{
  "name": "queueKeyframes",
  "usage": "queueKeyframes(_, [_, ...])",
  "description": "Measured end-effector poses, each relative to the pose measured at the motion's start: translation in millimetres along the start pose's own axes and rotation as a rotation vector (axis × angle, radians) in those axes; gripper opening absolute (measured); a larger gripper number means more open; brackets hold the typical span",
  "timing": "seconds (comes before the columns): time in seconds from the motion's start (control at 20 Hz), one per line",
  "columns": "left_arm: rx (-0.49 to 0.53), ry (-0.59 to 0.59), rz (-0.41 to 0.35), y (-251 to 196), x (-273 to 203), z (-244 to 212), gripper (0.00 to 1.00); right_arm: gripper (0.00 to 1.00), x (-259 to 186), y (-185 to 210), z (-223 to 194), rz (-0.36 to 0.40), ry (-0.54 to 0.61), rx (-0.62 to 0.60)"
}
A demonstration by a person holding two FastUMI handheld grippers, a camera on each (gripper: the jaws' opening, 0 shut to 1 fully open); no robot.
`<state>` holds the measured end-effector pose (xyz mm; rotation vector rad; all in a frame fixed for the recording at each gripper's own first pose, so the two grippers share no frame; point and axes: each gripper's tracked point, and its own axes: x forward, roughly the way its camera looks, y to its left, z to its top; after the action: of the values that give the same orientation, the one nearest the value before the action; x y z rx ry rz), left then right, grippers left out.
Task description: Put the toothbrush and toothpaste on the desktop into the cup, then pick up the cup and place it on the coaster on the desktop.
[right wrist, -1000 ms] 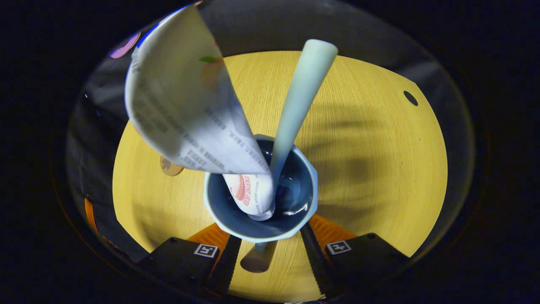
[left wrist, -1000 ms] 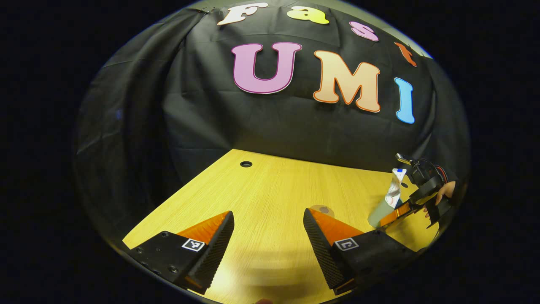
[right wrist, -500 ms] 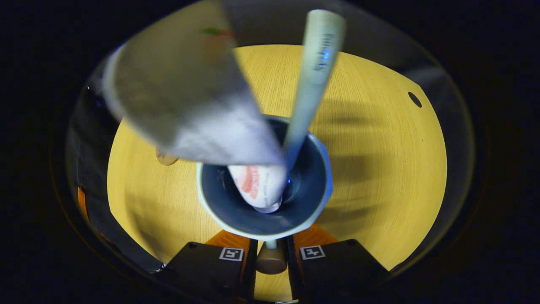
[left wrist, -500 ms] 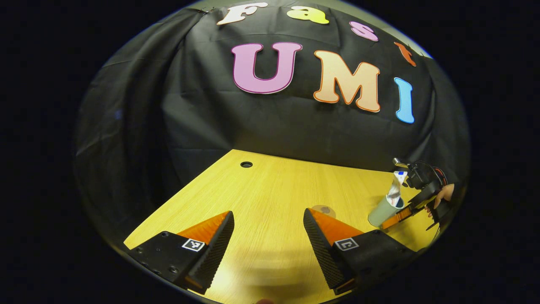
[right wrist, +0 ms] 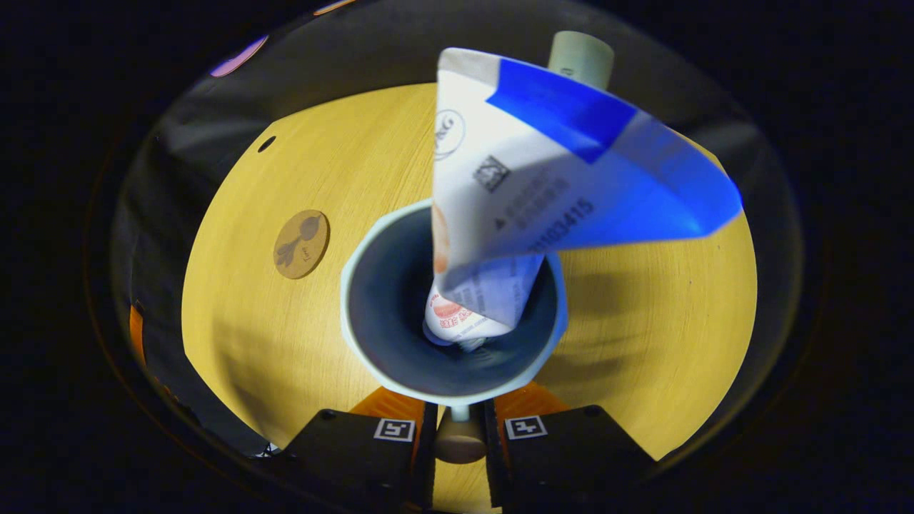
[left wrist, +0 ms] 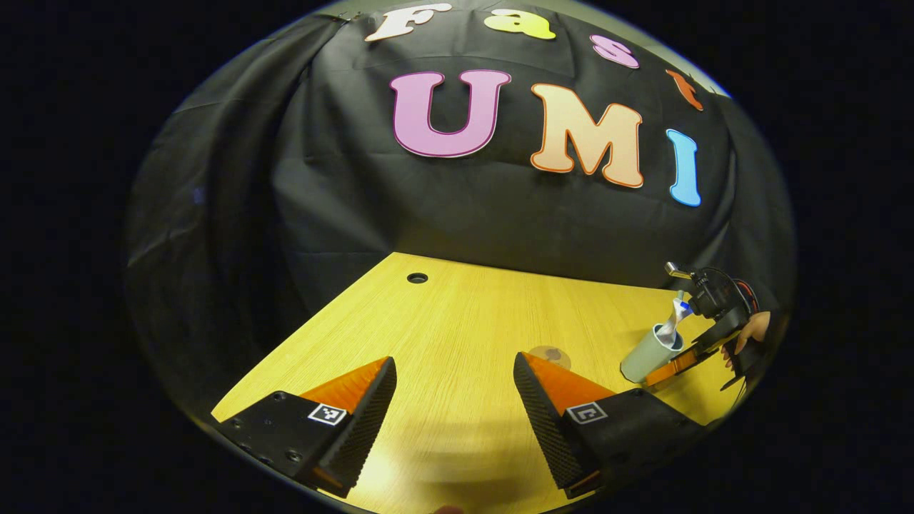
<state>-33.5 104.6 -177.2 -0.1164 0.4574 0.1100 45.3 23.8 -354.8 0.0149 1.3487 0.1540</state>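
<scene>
Desktop (right wrist: 643, 343) swung; coaster (right wrist: 301, 243) nearer. Right gripper (right wrist: 457, 421) stays pinching cup (right wrist: 385, 314) handle; left gripper (left wrist: 455, 407) fingers spread.

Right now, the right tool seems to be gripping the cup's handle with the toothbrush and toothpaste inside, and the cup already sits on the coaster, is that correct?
Not quite: the cup is not on the coaster. In the right gripper view the coaster lies bare on the desktop, to the cup's left. The rest holds: the right tool grips the cup's handle, with toothpaste and toothbrush inside.
</scene>
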Motion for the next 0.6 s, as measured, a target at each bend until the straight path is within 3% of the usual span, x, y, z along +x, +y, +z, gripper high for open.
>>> queueKeyframes(0.4, [-0.015,0.005,-0.003,17,3,-1,0.95,0.28,-11,51,18,0.053,-0.034,-0.031])
queueKeyframes(0.6, [-0.026,0.003,0.005,34,4,-1,0.95,0.31,-13,80,25,0.073,-0.034,-0.050])
